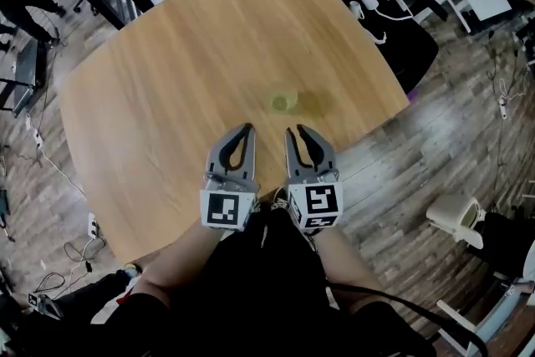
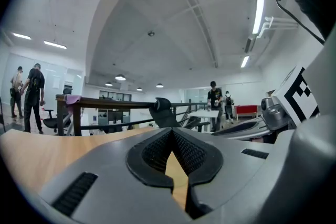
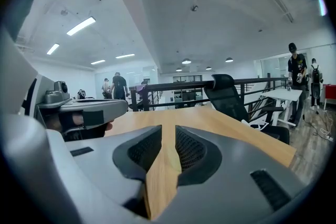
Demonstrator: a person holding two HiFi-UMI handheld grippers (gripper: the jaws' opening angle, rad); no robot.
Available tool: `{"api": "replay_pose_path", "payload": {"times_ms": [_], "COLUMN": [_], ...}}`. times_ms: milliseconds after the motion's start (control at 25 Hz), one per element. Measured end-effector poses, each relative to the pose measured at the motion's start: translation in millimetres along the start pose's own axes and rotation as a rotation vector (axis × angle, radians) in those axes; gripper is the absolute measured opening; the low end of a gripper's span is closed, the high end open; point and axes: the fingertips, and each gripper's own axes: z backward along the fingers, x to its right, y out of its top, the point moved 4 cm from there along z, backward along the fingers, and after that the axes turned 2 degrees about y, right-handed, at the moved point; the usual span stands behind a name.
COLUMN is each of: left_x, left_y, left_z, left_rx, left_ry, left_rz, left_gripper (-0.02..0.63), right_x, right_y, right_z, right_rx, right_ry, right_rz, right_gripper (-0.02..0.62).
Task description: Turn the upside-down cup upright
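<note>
A small yellow-green translucent cup [image 1: 284, 102] stands alone near the middle of the light wooden table [image 1: 184, 71]. It is too small to tell which way up it is. My left gripper [image 1: 249, 128] and right gripper [image 1: 294, 130] hang side by side over the table's near edge, pointing at the cup and a short way from it. The left gripper [image 2: 172, 130] is shut with nothing in it. The right gripper [image 3: 168, 127] is shut too, with only a thin slit between its tips and nothing held. Neither gripper view shows the cup.
A black office chair [image 1: 410, 54] stands at the table's far right side, and a white chair [image 1: 456, 217] sits on the wooden floor at the right. Cables [image 1: 79, 251] lie on the floor at the left. A dark railing [image 3: 178, 84] and several people stand beyond the table.
</note>
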Motion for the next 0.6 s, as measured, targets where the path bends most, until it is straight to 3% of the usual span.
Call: {"api": "replay_pose_path", "payload": {"times_ms": [200,480,600], "left_x": [-15.3,-29.3,-33.1], "left_y": [-45.8,-98.9,-113.8], "left_z": [-43.1,-68.0,-71.4], "left_rx": [-0.051,-0.073,-0.072], "left_ry": [0.048,0.1,0.107], "left_rz": [0.028,0.066,0.085], "left_gripper": [0.009,0.009,0.009], "right_x": [24.3,43.0,50.6], "right_y": [-27.1,-70.3,-76.9], "right_z": [-50.7,-108.5,-128.2], "right_rx": [0.0,-0.053,-0.037], "right_ry": [0.1,0.154,0.158], "right_rz": [-0.002,-0.012,-0.007], "right_gripper": [0.229,0.372,0.396]}}
